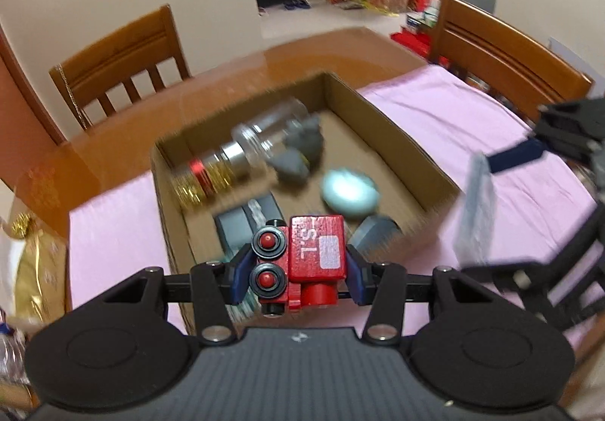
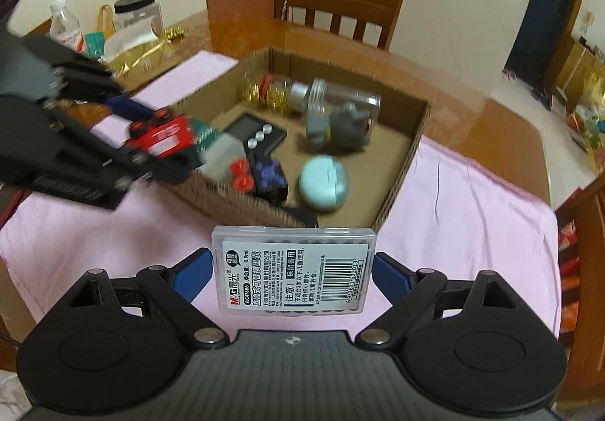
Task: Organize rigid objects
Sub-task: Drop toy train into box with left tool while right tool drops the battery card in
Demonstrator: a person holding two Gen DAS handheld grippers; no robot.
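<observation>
- Left gripper (image 1: 298, 266) is clamped on a red toy train (image 1: 302, 262), its blue pads pressing the toy's two sides; the toy's black wheels with red hubs face left in the left wrist view.
- Held up off the cloth, the train hangs at the near edge of the cardboard box (image 1: 412, 141).
- Right gripper (image 2: 293, 269) grips a clear plastic case (image 2: 293, 269) with a printed label and barcode, a blue pad against each long side; the case sits above the pink cloth (image 2: 472, 201), just in front of the box's near wall.
- Inside the box lie a clear jar (image 2: 340, 99) on its side with a grey figure in it, a pale blue oval case (image 2: 323, 182), a dark flat device with white buttons (image 2: 257, 135), and a small dark piece with red wheels (image 2: 257, 175).
- Gold beads seem to fill the jar's far end, though blur makes that hard to confirm.
- Box and cloth rest on a glossy brown table (image 1: 113, 133), with wooden chairs (image 1: 121, 61) beyond it.
- At the table's far left in the right wrist view stand a water bottle (image 2: 64, 24) and a black-lidded tub (image 2: 138, 14).
</observation>
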